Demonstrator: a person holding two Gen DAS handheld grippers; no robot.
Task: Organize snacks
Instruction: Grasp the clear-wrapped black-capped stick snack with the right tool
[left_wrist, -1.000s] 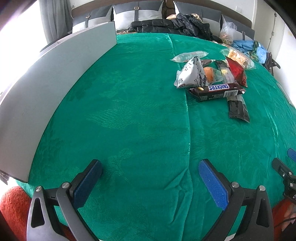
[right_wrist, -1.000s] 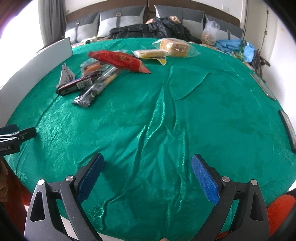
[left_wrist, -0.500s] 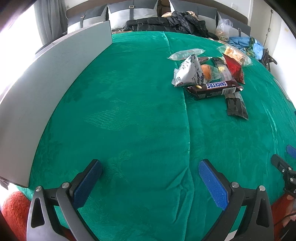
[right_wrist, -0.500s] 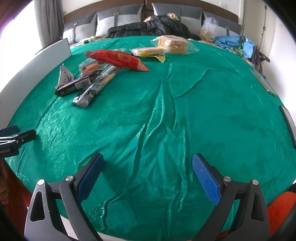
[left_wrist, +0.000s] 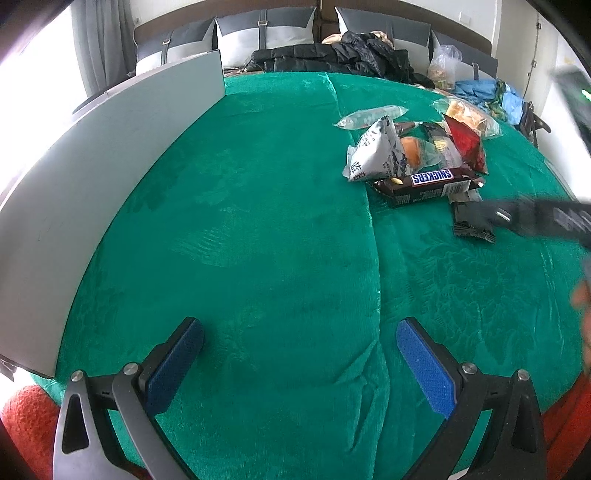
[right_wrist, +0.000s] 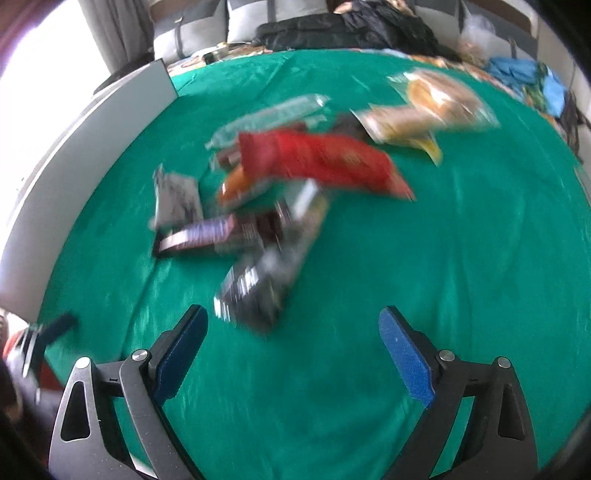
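Observation:
A pile of snacks lies on the green tablecloth (left_wrist: 258, 229). In the left wrist view it holds a Snickers bar (left_wrist: 430, 182), a white triangular packet (left_wrist: 375, 157), a red packet (left_wrist: 467, 146), a clear long packet (left_wrist: 369, 116) and a black wrapper (left_wrist: 471, 221). My left gripper (left_wrist: 297, 362) is open and empty near the front edge. My right gripper (right_wrist: 293, 350) is open and empty, just short of the black wrapper (right_wrist: 258, 291); it shows blurred at the right of the left wrist view (left_wrist: 517, 216). The red packet (right_wrist: 317, 162) and a bread bag (right_wrist: 436, 99) lie beyond.
A grey board (left_wrist: 96, 155) stands along the table's left side. Behind the table is a sofa with dark jackets (left_wrist: 343, 55) and bags (left_wrist: 443, 70). The cloth has a raised fold (left_wrist: 373, 236) running down the middle.
My right gripper has moved quickly forward and left toward the snack pile, so its view is blurred and it now reaches into the left wrist view. My left gripper has barely moved.

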